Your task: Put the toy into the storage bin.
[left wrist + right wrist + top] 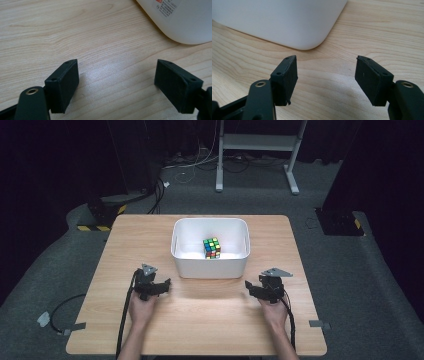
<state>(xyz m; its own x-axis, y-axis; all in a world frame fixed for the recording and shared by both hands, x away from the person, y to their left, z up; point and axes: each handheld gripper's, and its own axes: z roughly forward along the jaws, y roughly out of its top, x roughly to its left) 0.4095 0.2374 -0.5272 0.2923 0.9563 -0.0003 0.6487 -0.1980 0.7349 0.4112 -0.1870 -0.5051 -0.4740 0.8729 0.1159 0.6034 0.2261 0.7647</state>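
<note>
Two tongs, left (167, 282) and right (247, 285), gape empty; one cube (212, 248) in one tub (210, 266).

In the lower part of the high view, 2 bare forearms rise from the bottom edge, each hand wrapped around a black gripper. The left gripper (166, 282) sits at lower left of centre, angled toward the upper right, its grey three-cornered plate on top and its cable trailing down along the forearm. The right gripper (248, 285) sits at lower right of centre, angled toward the upper left. In each gripper view the 2 black jaws stand apart with nothing between them, pads facing each other.
</note>
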